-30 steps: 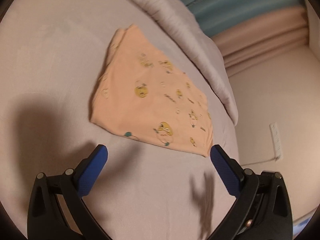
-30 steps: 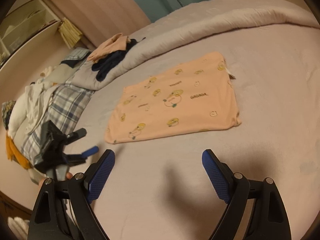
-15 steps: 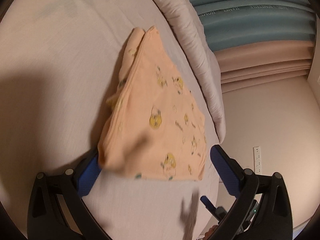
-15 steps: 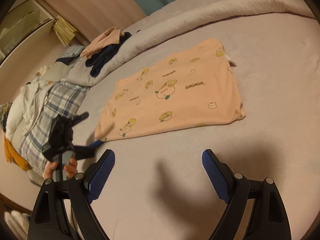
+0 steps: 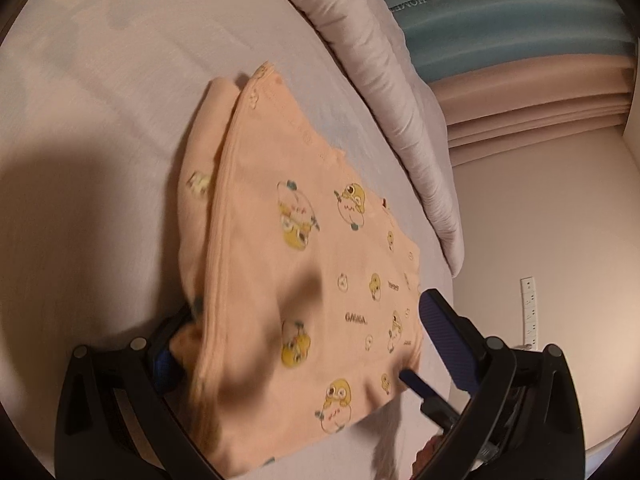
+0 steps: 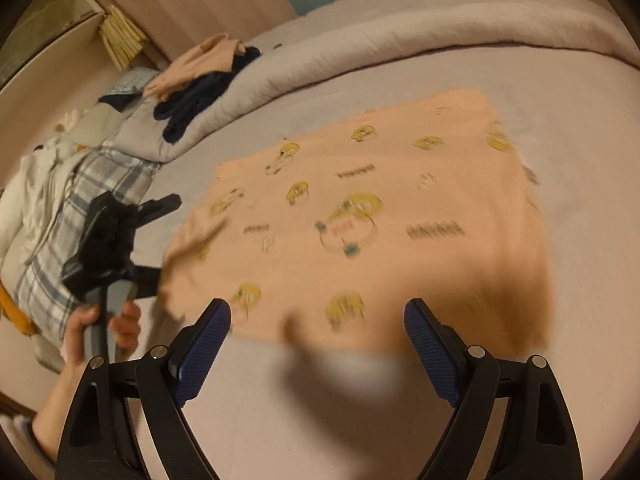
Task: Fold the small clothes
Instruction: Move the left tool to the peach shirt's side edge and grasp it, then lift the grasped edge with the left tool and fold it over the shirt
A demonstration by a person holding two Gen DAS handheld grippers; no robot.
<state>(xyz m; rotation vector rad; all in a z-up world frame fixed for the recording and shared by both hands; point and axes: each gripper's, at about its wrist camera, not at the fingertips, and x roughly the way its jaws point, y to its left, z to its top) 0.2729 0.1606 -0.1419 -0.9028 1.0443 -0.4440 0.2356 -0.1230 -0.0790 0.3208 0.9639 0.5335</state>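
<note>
A soft peach cloth (image 6: 372, 224), folded square and printed with yellow cartoon chicks, lies flat mid-bed (image 6: 580, 184), below the rumpled grey duvet (image 6: 360, 40). The left claw (image 5: 296, 344) gapes wide astride the cloth's near corner, one blue pad under the hem. The right claw (image 6: 316, 344) hangs wide open just off the cloth's edge, holding nothing.

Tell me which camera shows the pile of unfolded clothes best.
The right wrist view: the pile of unfolded clothes lies in full sight along the bed's far edge, behind the left tongs. The left wrist view shows none of it, only the peach garment.
</note>
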